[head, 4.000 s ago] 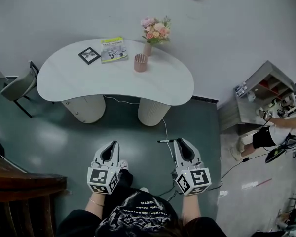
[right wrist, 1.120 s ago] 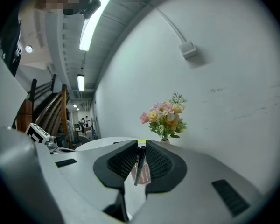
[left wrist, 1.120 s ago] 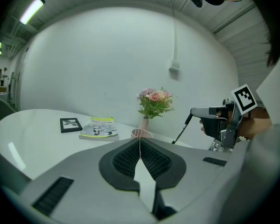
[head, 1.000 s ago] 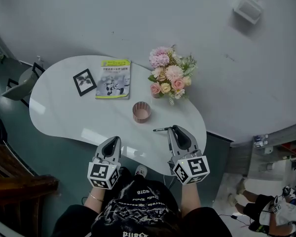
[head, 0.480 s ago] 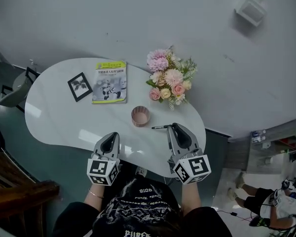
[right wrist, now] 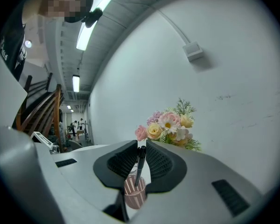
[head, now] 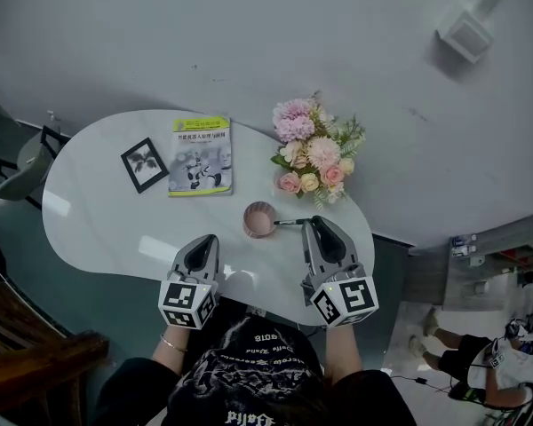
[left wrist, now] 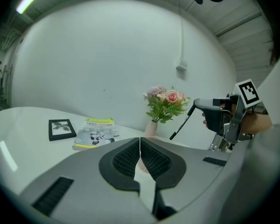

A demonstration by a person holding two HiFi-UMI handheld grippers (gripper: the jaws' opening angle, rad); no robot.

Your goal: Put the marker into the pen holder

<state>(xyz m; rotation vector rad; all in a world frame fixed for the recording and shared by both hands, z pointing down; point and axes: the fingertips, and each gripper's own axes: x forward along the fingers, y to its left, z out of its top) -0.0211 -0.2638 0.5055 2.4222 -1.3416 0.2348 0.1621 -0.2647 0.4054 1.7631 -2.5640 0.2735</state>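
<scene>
White kidney-shaped table (head: 98, 211) pushed against a plain pale wall, teal floor underneath, with the person standing at the near edge.

Closest in, the left gripper (head: 208, 240) hangs over the table's front edge. Its jaws are pressed together with nothing between them, so it's basically just along for the ride.

The right gripper (head: 313, 223) is doing the work. Its jaws are pinching a slim black marker (right wrist: 140, 164) near the top end, and the body slopes down and away toward the left.

Just past that is the pink ribbed pen holder (head: 258, 219). In the right gripper view the marker's tip lines up with the cup's mouth. I can't tell if it has crossed the rim, but it doesn't look dropped in.

So I'd call this the final line-up before the insert. The next move probably wants the marker tipped more upright and lowered until the tip is well inside, then let go. That cup looks light and could tip if nudged.

Further back are a green-and-yellow booklet (head: 200, 155), a small black picture frame (head: 144, 164) and a bouquet of pink and cream flowers (head: 315, 158).
</scene>
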